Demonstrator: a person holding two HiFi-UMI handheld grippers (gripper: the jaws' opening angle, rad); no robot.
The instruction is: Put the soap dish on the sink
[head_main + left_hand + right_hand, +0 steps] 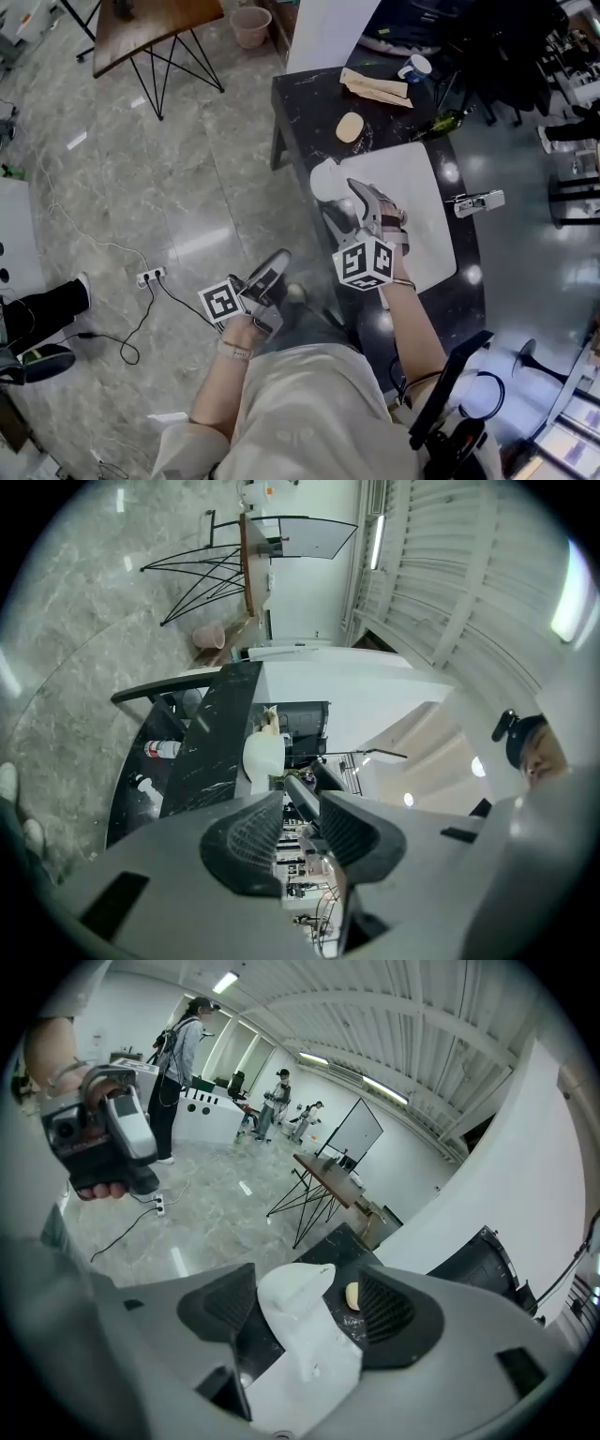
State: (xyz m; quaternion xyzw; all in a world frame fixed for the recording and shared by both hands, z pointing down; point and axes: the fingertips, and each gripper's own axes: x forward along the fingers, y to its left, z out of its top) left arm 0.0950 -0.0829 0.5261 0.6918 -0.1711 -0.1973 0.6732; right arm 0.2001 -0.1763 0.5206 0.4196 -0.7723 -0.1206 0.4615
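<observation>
A white, curved soap dish sits at the far left corner of the white sink, which is set into a black counter. My right gripper is open just before the dish. In the right gripper view the dish lies between the two wide-apart pads, above the sink's white surface; I cannot tell whether a pad touches it. A beige soap bar lies on the counter beyond. My left gripper hangs over the floor left of the counter, with its pads a narrow gap apart and holding nothing.
A chrome tap stands at the sink's right edge. Crumpled paper, a mug and a green bottle lie at the counter's far end. On the floor are a power strip, a wooden table and a bucket.
</observation>
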